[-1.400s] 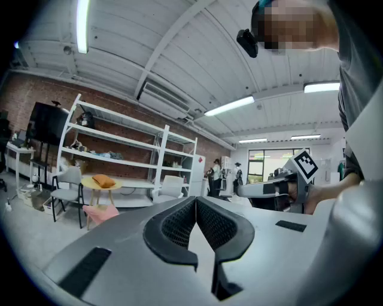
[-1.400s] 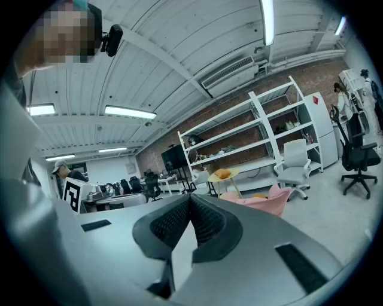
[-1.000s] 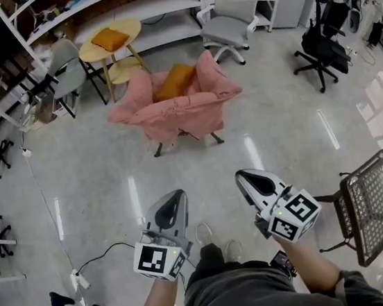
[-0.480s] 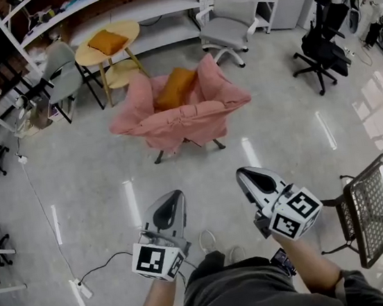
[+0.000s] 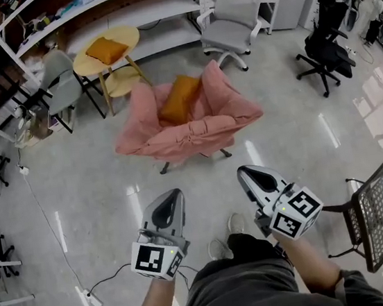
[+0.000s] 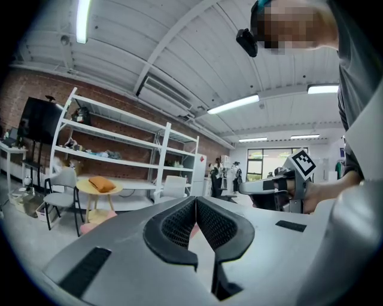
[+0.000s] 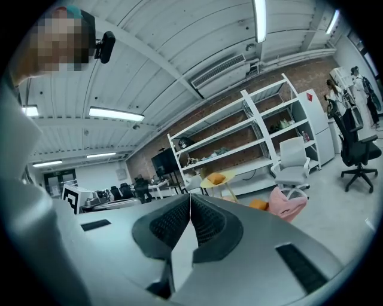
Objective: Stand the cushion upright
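Note:
An orange cushion (image 5: 179, 98) leans tilted against the back of an armchair draped in pink cloth (image 5: 195, 131), in the middle of the head view. It also shows small in the right gripper view, the cushion (image 7: 258, 204) beside the pink cloth (image 7: 288, 202). My left gripper (image 5: 176, 194) and right gripper (image 5: 243, 172) are held side by side well short of the armchair and point toward it. Both are shut with nothing between the jaws, as the left gripper (image 6: 195, 198) and right gripper (image 7: 190, 196) views show.
A second orange cushion (image 5: 106, 49) lies on a round yellow table (image 5: 88, 59) behind the armchair. Around stand a grey office chair (image 5: 229, 14), a black office chair (image 5: 325, 51), a grey chair (image 5: 63, 78), a mesh chair (image 5: 377, 208) and white shelving (image 5: 124, 11). A cable (image 5: 116, 274) crosses the floor.
The armchair with the cushion has drawn nearer in the head view as both grippers travelled forward together. A person at the lower left has passed out of view.

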